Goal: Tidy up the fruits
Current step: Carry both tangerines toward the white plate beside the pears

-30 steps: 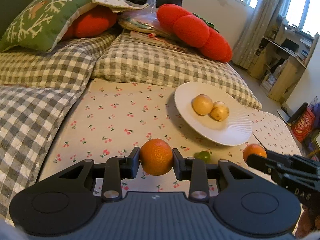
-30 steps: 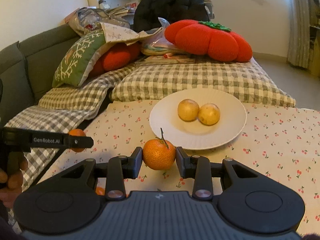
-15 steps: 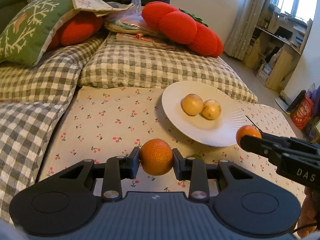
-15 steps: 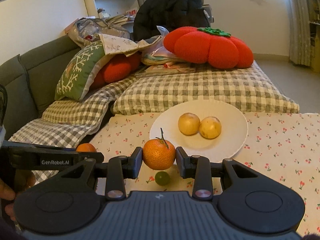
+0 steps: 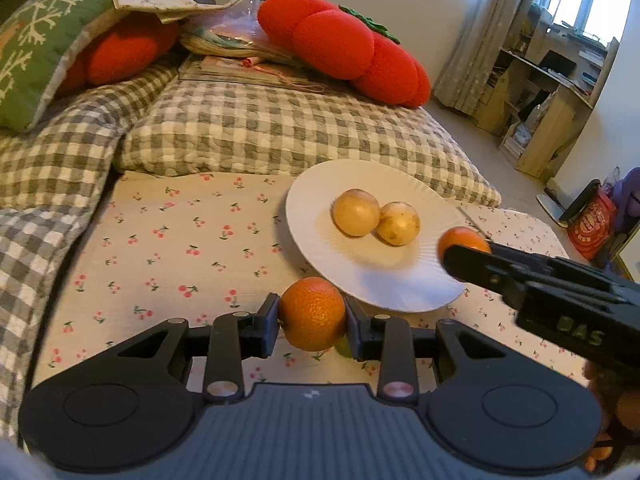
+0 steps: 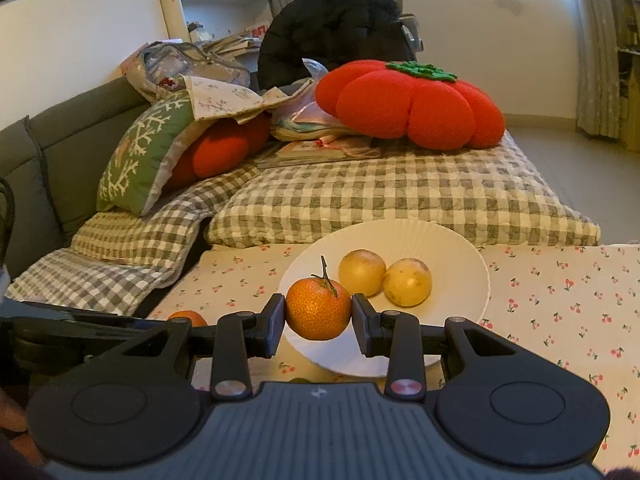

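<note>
A white plate point(image 5: 372, 280) with two yellow fruits point(image 5: 356, 212) sits on the cherry-print cloth; it also shows in the right wrist view point(image 6: 456, 264). My left gripper point(image 5: 312, 320) is shut on an orange point(image 5: 312, 314), just short of the plate's near rim. My right gripper point(image 6: 319, 318) is shut on a stemmed orange point(image 6: 318, 308) and holds it over the plate's near left edge. The right gripper also shows in the left wrist view point(image 5: 464, 252), over the plate's right rim. A small green fruit point(image 5: 342, 347) lies on the cloth, mostly hidden behind the left gripper's finger.
Checked cushions point(image 5: 280, 128) lie behind the plate, with a red tomato-shaped pillow point(image 6: 408, 104) and a green pillow point(image 6: 144, 152) further back. A grey sofa point(image 6: 48, 152) is at the left. A desk and shelves point(image 5: 552, 100) stand at the far right.
Both grippers have moved forward with their oranges. The right one now holds its orange over the plate's edge; the left one is close to the plate's near rim.
</note>
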